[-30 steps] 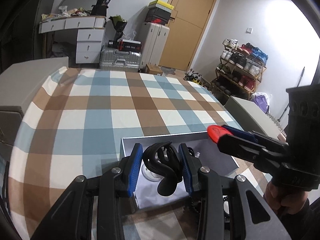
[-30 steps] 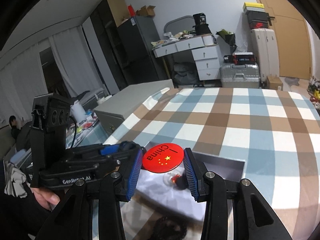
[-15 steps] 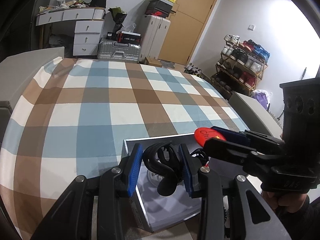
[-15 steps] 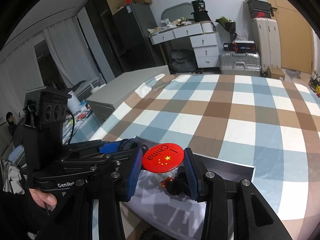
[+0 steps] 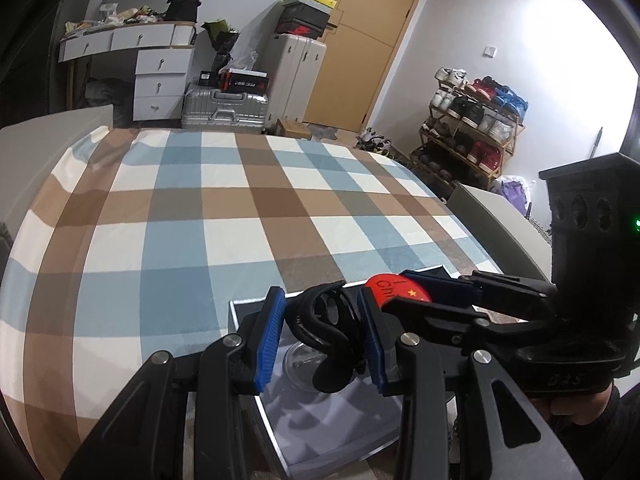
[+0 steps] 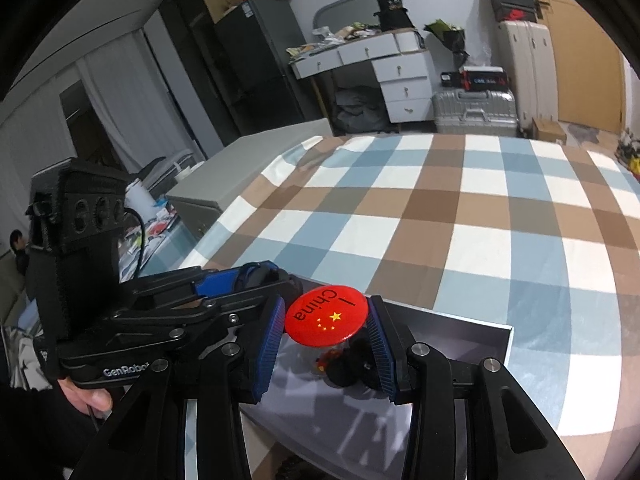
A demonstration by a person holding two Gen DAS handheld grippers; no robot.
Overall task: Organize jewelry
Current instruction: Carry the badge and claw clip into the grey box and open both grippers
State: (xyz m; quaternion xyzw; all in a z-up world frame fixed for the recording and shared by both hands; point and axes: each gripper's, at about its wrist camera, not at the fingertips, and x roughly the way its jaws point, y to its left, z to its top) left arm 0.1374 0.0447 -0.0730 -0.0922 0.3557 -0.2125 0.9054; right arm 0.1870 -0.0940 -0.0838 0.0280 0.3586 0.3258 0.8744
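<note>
- Jewelry box (image 5: pixel 256 364), open and grey-lined, lies at the near edge of a bed with a checked cover (image 5: pixel 224 216).
- The left hand-held gripper (image 5: pixel 322 336) is clamped on a black curved hair clip (image 5: pixel 320 328), held over the box.
- The right hand-held gripper (image 6: pixel 326 330) is closed partway on a round red badge (image 6: pixel 326 322) printed "China", gripped by its edges above the box, just right of the left one.
- Small dark pieces (image 6: pixel 352 368) lie inside the box under the badge.

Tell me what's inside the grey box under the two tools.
In the grey box: a clear round dish and a small black-and-red item. The red badge and black clip hide the rest.
</note>
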